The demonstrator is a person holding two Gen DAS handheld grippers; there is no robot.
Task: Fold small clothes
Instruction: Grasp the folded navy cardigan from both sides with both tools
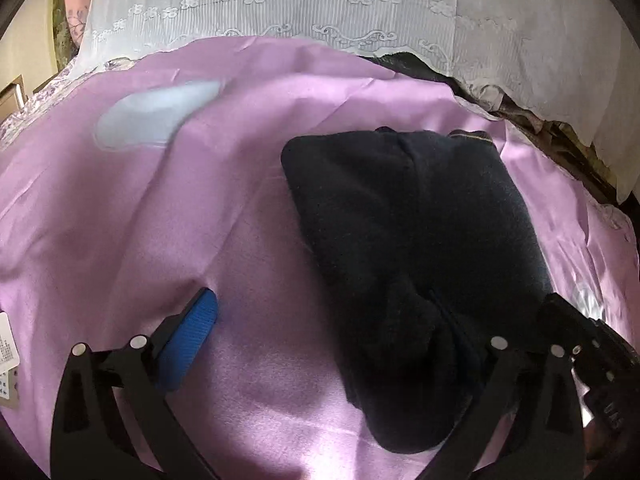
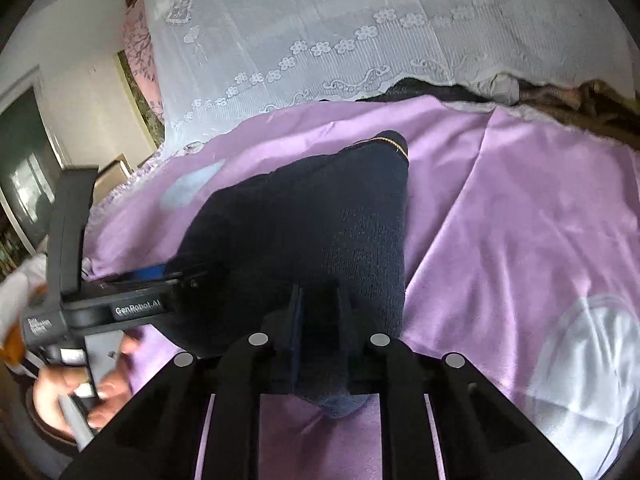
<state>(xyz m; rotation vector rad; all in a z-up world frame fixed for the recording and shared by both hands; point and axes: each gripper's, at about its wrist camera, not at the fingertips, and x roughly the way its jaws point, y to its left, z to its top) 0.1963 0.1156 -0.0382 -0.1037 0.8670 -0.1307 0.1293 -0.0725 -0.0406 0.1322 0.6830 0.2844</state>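
A dark navy knitted garment (image 1: 416,216) lies folded into a thick bundle on the purple cloth (image 1: 120,208), its gold-trimmed edge at the far end. My left gripper (image 1: 344,312) stands open wide. Its blue-padded left finger (image 1: 192,324) rests on the cloth, apart from the garment, and the right finger is partly hidden by the garment's near end. In the right wrist view my right gripper (image 2: 318,296) is shut on the near edge of the garment (image 2: 304,216), which hangs a little below the jaws. The left gripper (image 2: 148,272), with a hand (image 2: 60,392) on its handle, shows at the left.
A white lace cloth (image 1: 320,4) hangs across the back. A pale blue patch (image 1: 156,108) sits on the purple cloth at far left. A clear plastic bag (image 2: 592,360) lies near right. A dark gap (image 1: 560,136) runs along the back right edge.
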